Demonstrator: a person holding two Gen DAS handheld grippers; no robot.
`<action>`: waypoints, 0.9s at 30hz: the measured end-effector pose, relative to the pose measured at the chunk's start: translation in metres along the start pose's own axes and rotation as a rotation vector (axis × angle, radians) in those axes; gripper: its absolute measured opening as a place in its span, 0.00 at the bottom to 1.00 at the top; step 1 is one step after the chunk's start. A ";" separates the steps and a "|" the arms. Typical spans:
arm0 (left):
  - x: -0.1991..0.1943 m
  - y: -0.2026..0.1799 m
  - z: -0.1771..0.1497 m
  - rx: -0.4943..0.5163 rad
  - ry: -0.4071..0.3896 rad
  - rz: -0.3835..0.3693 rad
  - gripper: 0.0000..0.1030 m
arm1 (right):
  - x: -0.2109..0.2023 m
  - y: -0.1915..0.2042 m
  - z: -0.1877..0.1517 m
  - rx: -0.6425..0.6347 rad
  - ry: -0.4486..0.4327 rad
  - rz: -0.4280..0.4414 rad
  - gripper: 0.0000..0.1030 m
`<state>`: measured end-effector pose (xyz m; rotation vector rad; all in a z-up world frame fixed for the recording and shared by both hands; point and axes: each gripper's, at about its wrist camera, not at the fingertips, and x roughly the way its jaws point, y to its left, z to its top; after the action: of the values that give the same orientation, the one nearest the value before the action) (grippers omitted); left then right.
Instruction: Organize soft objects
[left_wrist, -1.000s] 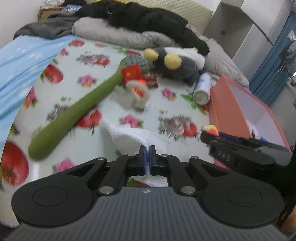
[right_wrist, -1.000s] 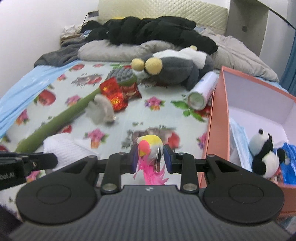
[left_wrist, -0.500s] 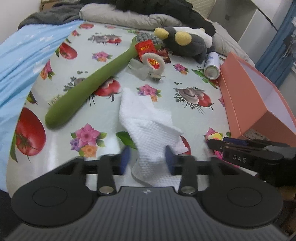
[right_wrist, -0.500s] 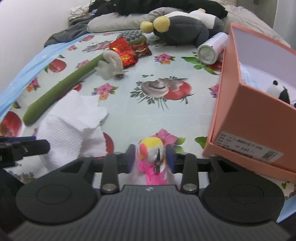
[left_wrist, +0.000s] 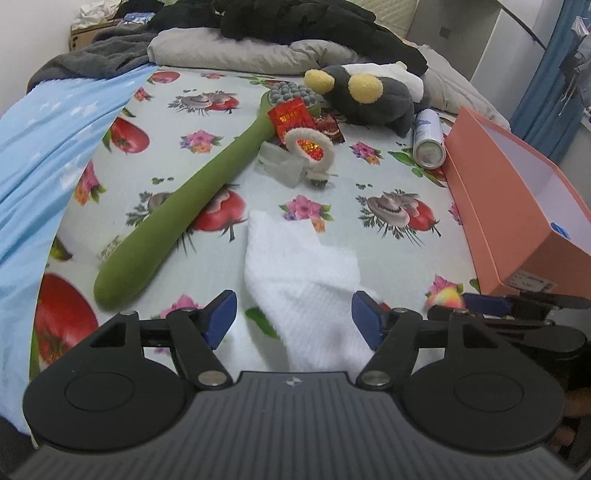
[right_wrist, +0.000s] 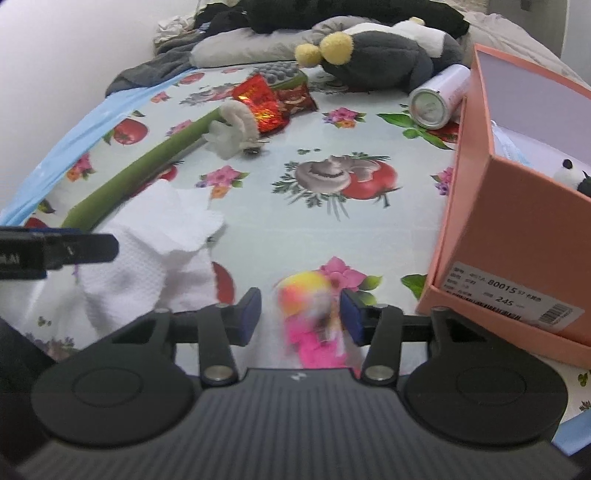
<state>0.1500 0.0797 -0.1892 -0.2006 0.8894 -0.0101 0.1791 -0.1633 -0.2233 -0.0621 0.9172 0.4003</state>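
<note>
A white waffle towel lies crumpled on the fruit-print sheet. My left gripper stands over its near end with jaws wide and still opening, and the pads do not touch the cloth. A small pink and yellow plush toy sits blurred between the jaws of my right gripper. Those jaws are closing; the toy is close to the right pad and clear of the left one. The same toy shows at the tip of the right gripper's fingers in the left wrist view. The orange box stands to the right.
A long green plush, red foil packets, a white ring, a grey and yellow plush and a spray can lie further up the bed. A toy panda sits in the box. Blankets and dark clothes are piled at the head.
The left jaws went from shut on the towel to wide apart, and the towel dropped onto the sheet. The right gripper came down to the sheet and its jaws spread off the toy.
</note>
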 end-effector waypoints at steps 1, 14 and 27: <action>0.003 -0.001 0.002 0.002 0.000 0.001 0.72 | 0.002 -0.002 0.000 0.005 0.004 -0.010 0.37; 0.040 -0.024 0.003 0.117 0.025 0.076 0.72 | -0.006 -0.019 0.000 0.018 -0.002 -0.039 0.32; 0.060 -0.021 0.005 0.084 0.038 0.093 0.12 | -0.004 -0.023 -0.002 0.033 0.001 -0.028 0.32</action>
<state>0.1934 0.0544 -0.2284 -0.0806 0.9332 0.0353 0.1836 -0.1867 -0.2241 -0.0449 0.9231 0.3588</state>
